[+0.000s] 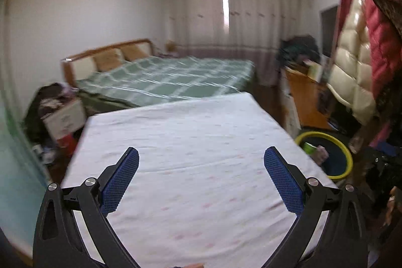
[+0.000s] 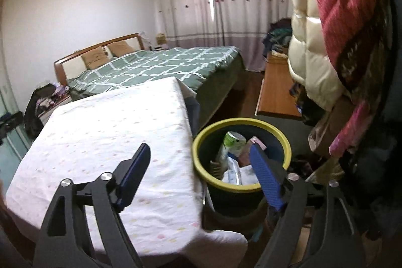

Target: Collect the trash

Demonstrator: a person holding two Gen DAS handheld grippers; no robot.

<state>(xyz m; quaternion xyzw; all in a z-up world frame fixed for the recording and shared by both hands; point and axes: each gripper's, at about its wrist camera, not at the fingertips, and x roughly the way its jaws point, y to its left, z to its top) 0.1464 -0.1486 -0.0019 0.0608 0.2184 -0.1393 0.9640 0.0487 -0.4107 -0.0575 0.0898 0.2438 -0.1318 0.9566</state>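
Bedroom walls and drawn curtains frame a table covered in a white cloth with faint pink dots; that table is the landmark for all that follows.

Left gripper: its blue-padded fingers are spread wide, nothing between them, nothing touched. They hang above the table's near half, with bare cloth showing in the gap.

Right gripper: its fingers are likewise spread wide and hold nothing. The left finger sits over the table's right edge, the right finger over the bin, so the gap straddles the table's edge and the bin's rim.

The bin, dark with a yellow rim, stands on the floor just beside the table's right side. The trash lies inside it: a green-and-white can leaning against the far wall, a pinkish carton beside the can, and crumpled white wrappers nearer the bottom. In the left view the bin shows past the table's right edge, with the can peeking out.

Beyond the table's far end lies a bed with a green checked cover. Right of the table, past the bin, stands a wooden cabinet, and puffy coats, cream and red, hang above it.
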